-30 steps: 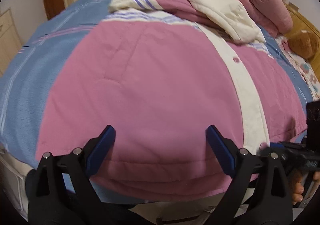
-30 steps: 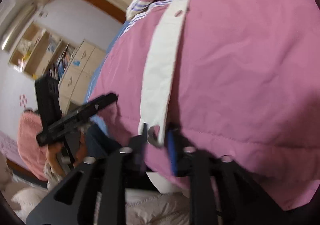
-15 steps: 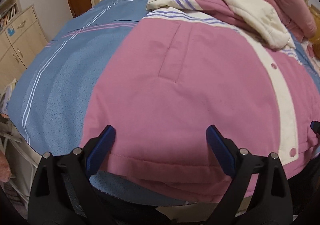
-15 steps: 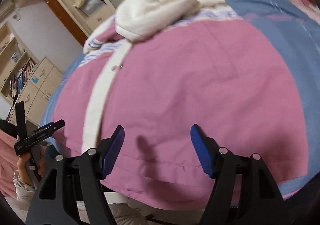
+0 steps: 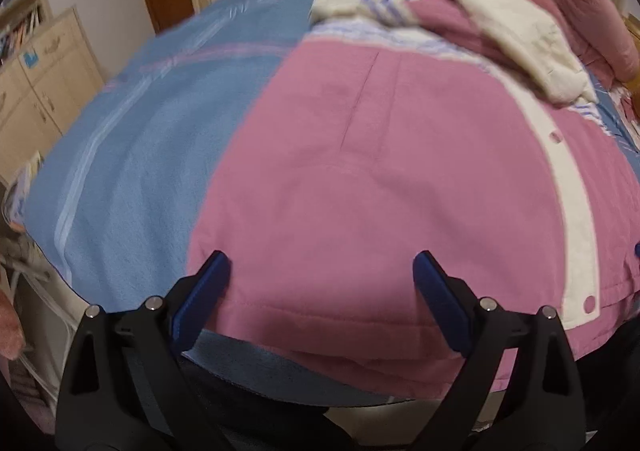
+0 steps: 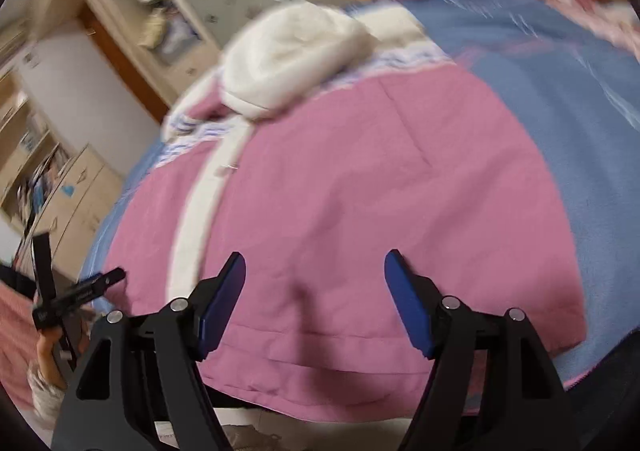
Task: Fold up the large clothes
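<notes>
The pink padded jacket lies spread flat on the blue bedspread, front up, its white button placket running from the hem to the white fleece hood bunched at the far end. The left hand-held gripper hangs over the jacket's near hem, jaws wide apart and empty. The right hand-held gripper, whose jaws have just been opening, hangs over the same hem beside the placket, gripping nothing.
</notes>
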